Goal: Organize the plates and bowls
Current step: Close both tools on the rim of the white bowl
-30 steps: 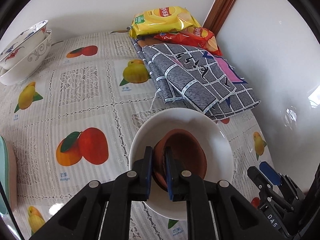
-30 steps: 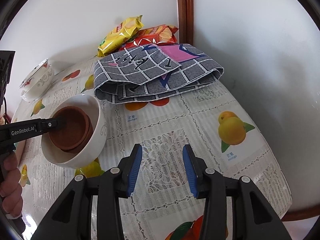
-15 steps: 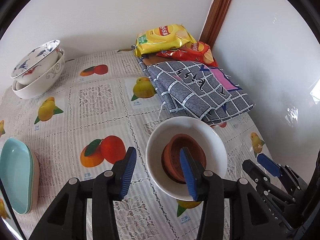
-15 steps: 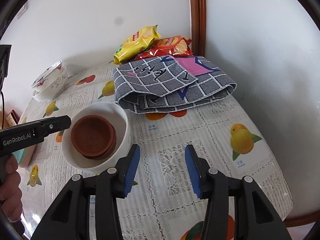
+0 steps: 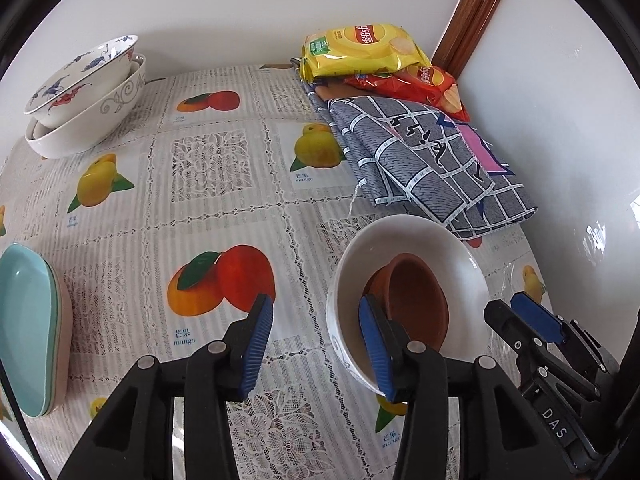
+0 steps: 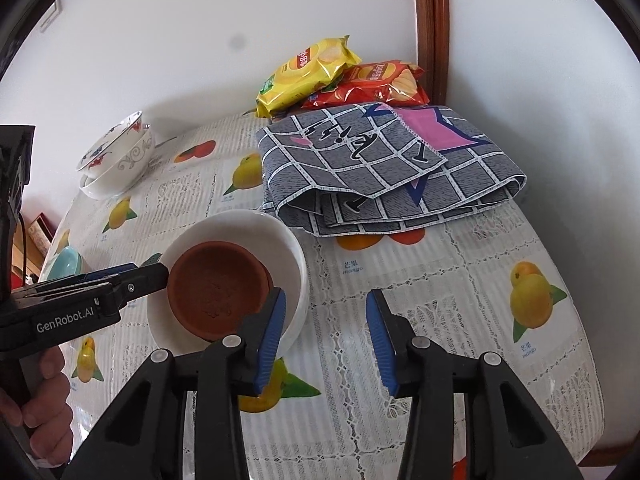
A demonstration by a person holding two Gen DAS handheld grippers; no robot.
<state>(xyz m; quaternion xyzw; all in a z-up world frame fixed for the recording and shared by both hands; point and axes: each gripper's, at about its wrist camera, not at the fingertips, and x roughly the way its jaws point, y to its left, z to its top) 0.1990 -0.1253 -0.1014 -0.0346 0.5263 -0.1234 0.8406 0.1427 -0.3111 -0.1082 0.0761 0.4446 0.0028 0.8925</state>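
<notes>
From the left wrist, the left gripper (image 5: 316, 346) has let go: a second ago its fingers (image 5: 256, 344) pinched the rim of the terracotta bowl (image 5: 416, 300); they have since parted to a moderate gap and hold nothing; the terracotta bowl sits nested in the white bowl (image 5: 400, 236), so that placement looks done. The right-hand finger now stands in front of the white bowl's near rim and the left one over the patterned cloth of the surface (image 5: 208, 200); whether either touches the bowl I cannot tell. A patterned bowl stack (image 5: 84, 96) waits at the far left and teal plates (image 5: 24, 328) at the near left.

From the right wrist, the right gripper (image 6: 326, 342) is half open and empty; the bowls now lie closer under it than a second ago; its left finger overlaps the white bowl's (image 6: 280, 232) near rim; the terracotta bowl (image 6: 216, 288) is just left of the gap; the left gripper (image 6: 132, 284) reaches the bowl's far side.
</notes>
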